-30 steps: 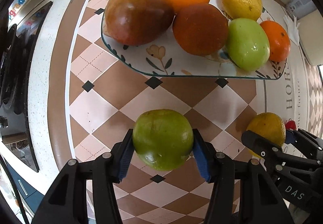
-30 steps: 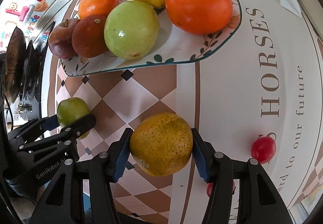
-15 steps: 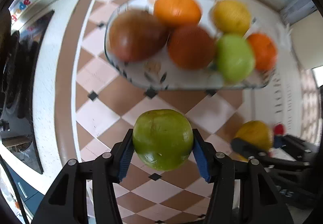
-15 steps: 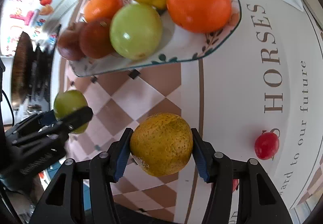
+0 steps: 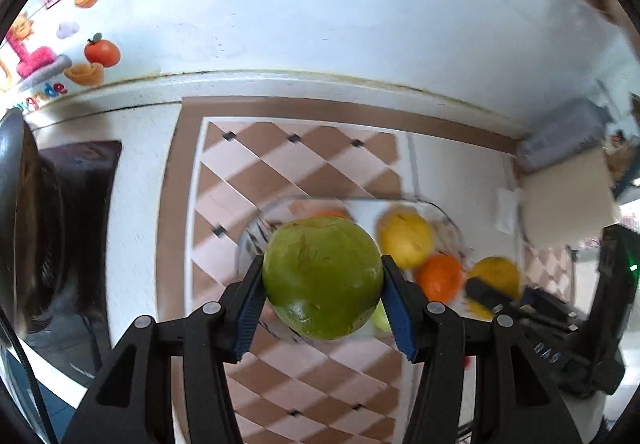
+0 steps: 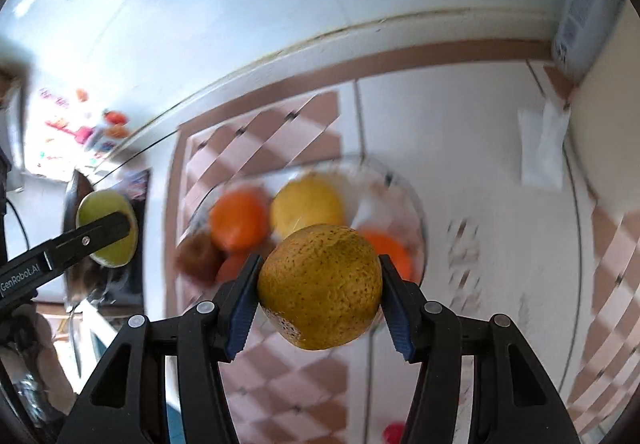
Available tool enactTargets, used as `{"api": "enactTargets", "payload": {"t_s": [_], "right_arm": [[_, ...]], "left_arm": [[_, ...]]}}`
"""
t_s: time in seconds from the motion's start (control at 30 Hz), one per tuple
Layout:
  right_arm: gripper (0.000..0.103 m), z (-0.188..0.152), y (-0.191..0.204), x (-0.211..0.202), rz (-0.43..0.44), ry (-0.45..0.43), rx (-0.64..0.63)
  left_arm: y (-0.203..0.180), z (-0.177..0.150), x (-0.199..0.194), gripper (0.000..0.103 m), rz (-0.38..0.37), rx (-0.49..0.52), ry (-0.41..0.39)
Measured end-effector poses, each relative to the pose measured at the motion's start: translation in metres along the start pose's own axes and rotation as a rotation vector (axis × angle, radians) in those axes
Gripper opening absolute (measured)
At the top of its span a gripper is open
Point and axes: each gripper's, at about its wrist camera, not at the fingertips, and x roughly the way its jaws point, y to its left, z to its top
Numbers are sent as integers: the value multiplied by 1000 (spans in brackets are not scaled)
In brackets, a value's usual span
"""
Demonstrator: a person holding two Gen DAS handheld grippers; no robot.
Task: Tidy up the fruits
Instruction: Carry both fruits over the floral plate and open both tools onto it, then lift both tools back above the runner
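Left gripper: my left gripper (image 5: 322, 300) is clamped on a green fruit (image 5: 322, 276), blue pads pressed to both its flanks; the fruit is clear of the counter.
Right gripper: my right gripper (image 6: 319, 300) is clamped on a speckled yellow-green citrus (image 6: 319, 286), gripped the same way and also off the surface.
Plate: an oval glass plate (image 6: 404, 184) lies on the checkered mat (image 5: 304, 160) beyond both held fruits; both views are motion-blurred there.
Left view only: a lemon (image 5: 405, 240) and an orange (image 5: 438, 278) on the plate, a sliver of pale green fruit just under the held one, and my right gripper with its citrus at the right side.
Right view only: a second orange (image 6: 240, 220), a dark brownish fruit (image 6: 198, 258) at the plate's left end, a small red fruit (image 6: 394, 434) on the mat at the bottom edge, and white paper (image 6: 542, 148) near the right wall.
Surface: white counter (image 5: 140, 180) under a brown-and-cream checkered mat with a brown border.
Room: white tiled wall behind, fruit stickers (image 5: 102, 52) on it at left; dark stove (image 5: 72, 212) on the left.
Edges: bare mat between the plate and the back wall; plate's right half holds less fruit than its left.
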Motion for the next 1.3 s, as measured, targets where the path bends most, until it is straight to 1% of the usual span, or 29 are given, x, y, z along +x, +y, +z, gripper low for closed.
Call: {"api": "enactTargets", "payload": {"t_s": [0.07,0.13,0.23,0.3,0.33,0.53,0.6,0.73,0.8,0.9,0.97,1.07,1.1,1.13,1.17,1.2,1.3], "right_arm": [[59,18,-2,14,-39,13,-10],[59,30,-3,29,-77,30,-22],[59,42,-10,48,-93,69,-27],[59,45,-11,57,-111,85,-37],[59,46,-12,58,-104,76,-34],[59,55,-15,65,-128,95,-28],[59,56,-16,69,-134,100,-20],[60,54,-25,69,-99,112,33],[69,55,-28,71,-71,124,53],[71,56,-30,71,-44,129,74],[71,55,-30,70,-48,129,70],[71,55,-29,69,-46,128,69],[71,54,-28,67,-44,128,68],[72,53,-27,65,-45,125,64],[74,52,-24,62,-53,122,56],[80,51,-23,57,-63,118,48],[87,45,-11,46,-103,92,-1]], "left_arm": [[9,19,21,52,21,-20,45],[16,30,40,52,47,-35,88],[26,43,72,52,77,-55,169],[28,46,87,52,84,-53,227],[29,46,94,52,90,-48,251],[30,47,117,53,95,-29,337],[31,45,117,52,91,-36,335],[34,43,115,53,84,-54,339],[38,45,119,53,81,-57,342],[40,45,122,55,72,-66,347],[41,48,120,63,65,-70,343],[39,50,113,66,59,-68,327],[39,50,111,69,57,-68,324],[38,50,108,78,53,-68,321],[37,49,104,85,52,-66,315],[35,47,100,87,57,-62,312],[32,40,85,87,77,-47,274]]}}
